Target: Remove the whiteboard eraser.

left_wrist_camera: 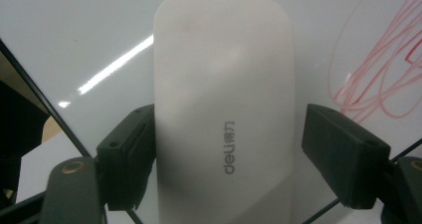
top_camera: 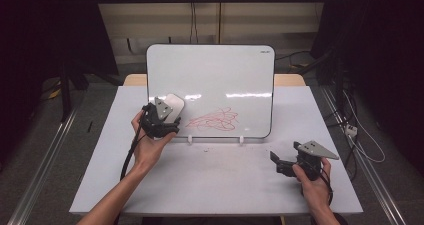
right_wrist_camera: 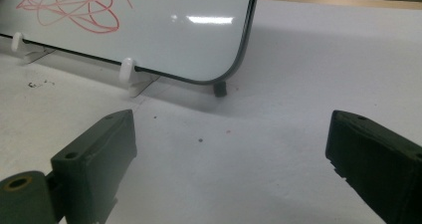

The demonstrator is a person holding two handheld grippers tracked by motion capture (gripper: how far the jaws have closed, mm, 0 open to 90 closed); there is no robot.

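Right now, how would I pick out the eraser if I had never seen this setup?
Find the upright whiteboard at the back of the white table. At its lower left, beside the red scribble, the left tool grips a pale, rounded oblong: the eraser. It alone bears grey "deli" lettering.

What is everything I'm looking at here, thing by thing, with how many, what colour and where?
Whiteboard: one, white with a dark edge, standing upright at the back of the table.
Scribble: one, red, low on the whiteboard.
Eraser: one, white, against the whiteboard left of the scribble, held in the left gripper.
Feet: two, white, under the whiteboard's lower edge.
Table: one, white, under everything.
Left gripper: one, black, shut on the eraser.
Right gripper: one, black, open above the table's right side.
Hands: two, each holding a gripper.
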